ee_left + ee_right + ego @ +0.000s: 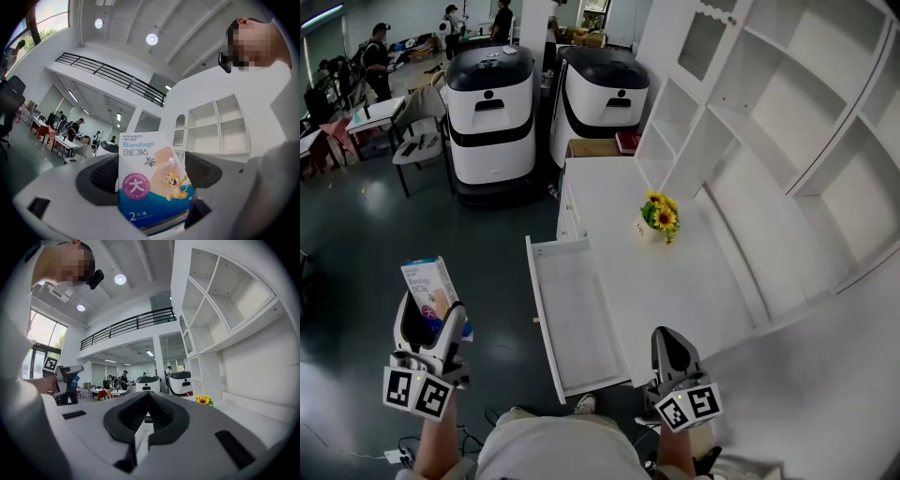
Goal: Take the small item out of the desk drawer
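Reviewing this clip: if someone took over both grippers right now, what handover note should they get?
Left gripper: jaws closed on the bandage box, held in the air left of the desk, clear of the drawer.
Right gripper: jaws together, empty, at the desk's near edge.
Drawer: pulled out; nothing visible inside.
Done: the small item is out of the drawer.
Left: probably only setting the box down, perhaps on the desk, and maybe pushing the drawer shut.
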{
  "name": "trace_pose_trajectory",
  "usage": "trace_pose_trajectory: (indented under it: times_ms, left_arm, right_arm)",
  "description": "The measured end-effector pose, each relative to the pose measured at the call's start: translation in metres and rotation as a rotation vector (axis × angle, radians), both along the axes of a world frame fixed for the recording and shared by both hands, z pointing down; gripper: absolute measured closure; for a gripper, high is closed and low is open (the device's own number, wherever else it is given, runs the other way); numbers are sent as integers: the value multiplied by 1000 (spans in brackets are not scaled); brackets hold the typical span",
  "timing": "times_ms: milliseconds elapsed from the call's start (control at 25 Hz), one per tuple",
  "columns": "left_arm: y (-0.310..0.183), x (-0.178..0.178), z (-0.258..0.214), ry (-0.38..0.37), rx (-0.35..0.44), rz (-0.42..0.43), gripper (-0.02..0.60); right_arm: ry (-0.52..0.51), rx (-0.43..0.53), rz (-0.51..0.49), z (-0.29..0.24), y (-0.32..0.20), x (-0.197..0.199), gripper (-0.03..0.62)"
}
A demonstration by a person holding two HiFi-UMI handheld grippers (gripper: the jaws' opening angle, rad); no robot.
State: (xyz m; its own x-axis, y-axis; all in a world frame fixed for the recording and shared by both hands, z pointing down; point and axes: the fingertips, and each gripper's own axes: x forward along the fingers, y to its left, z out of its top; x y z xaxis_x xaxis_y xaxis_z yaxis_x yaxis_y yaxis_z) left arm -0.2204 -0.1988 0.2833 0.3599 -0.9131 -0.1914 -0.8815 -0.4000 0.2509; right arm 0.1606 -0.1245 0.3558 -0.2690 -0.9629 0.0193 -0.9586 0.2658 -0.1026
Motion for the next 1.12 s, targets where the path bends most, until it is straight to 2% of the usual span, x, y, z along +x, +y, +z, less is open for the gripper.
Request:
trace_pose_trajectory:
  times_ms: [1120]
  left_arm:
    - [1,11,2,6,-4,13,135]
  right_arm:
    - [6,0,-5,2,2,3,585]
